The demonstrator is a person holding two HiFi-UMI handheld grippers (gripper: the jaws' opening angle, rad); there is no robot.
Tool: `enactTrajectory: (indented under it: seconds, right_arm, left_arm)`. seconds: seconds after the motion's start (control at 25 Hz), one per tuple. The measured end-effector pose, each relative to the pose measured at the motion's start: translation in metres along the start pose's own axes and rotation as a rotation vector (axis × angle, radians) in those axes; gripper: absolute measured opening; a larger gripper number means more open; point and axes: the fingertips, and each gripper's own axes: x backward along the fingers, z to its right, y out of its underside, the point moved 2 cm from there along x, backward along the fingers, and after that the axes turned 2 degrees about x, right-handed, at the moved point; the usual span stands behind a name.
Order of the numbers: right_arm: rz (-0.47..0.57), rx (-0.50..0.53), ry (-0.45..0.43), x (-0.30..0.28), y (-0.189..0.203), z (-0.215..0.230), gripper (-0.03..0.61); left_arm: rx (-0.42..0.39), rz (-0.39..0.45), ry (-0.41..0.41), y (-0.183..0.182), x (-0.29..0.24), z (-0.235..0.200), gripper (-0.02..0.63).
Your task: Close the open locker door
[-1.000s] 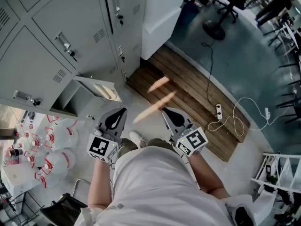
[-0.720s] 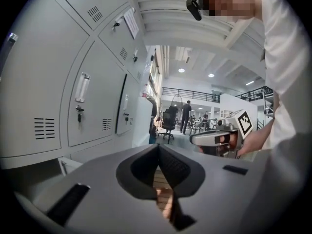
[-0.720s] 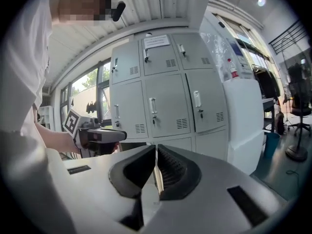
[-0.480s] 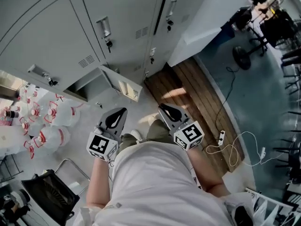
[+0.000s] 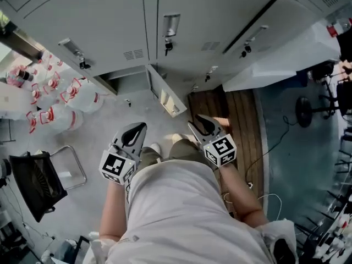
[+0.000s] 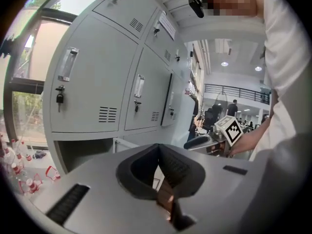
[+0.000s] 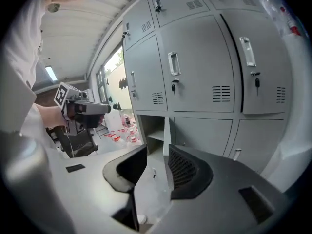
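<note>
Both empty: left gripper (image 5: 137, 127) pressed together, right gripper (image 5: 199, 121) jaws just opened partway; open locker door (image 5: 166, 97) is best pushed shut at its free edge.

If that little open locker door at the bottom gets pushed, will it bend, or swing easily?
The open locker door looks like thin painted sheet metal, so probably stiff and fairly light. It is hinged at one side of its compartment, so a push should swing it rather than slide it. Its smooth face may be slippery.
</note>
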Motion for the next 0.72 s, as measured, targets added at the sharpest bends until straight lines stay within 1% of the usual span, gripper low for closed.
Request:
enactTrajectory:
  seconds: [0.28,0.36,0.52,0.72]
  right_arm:
    - [-0.082,0.024,-0.135,-0.037,0.02,0.025,0.192]
    - [-0.098,0.034,-0.178,-0.046,0.024,0.027,0.201]
    - [-0.13,0.063,-0.266,-0.062,0.037,0.025,0.207]
    - [-0.147,0.071,-0.347,-0.077,0.044,0.024,0.207]
  left_arm:
    - [0.065,-0.012,-0.187,0.012,0.013,0.001,0.003]
    - [0.086,-0.013,-0.241,0.016,0.019,0.003,0.003]
    - [0.137,-0.013,-0.35,0.03,0.032,0.011,0.003]
    - [0.188,0.005,-0.472,0.044,0.046,0.027,0.003]
